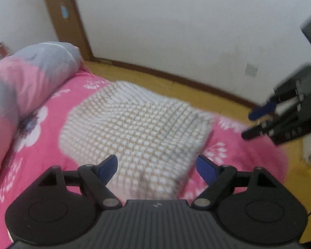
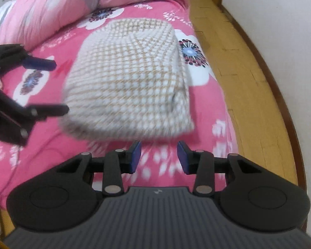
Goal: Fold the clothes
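Observation:
A white and beige checked garment [image 1: 134, 128] [image 2: 130, 78] lies folded into a thick rectangle on the pink flowered bedsheet [image 2: 207, 108]. My left gripper [image 1: 156, 166] hovers open just above its near edge, nothing between the blue pads. In the right wrist view the left gripper [image 2: 58, 86] shows at the left, open beside the garment. My right gripper [image 2: 159, 157] is open over the sheet just short of the garment's near edge. From the left wrist view the right gripper [image 1: 248, 124] reaches in from the right, its fingers apart. Both views are motion-blurred.
A rolled pink and grey quilt [image 1: 20, 78] [image 2: 72, 2] lies along the far side of the bed. A wooden bed frame ledge [image 2: 248, 83] [image 1: 165, 81] runs along the white wall [image 1: 176, 20]. A brown door frame [image 1: 66, 20] stands at the back.

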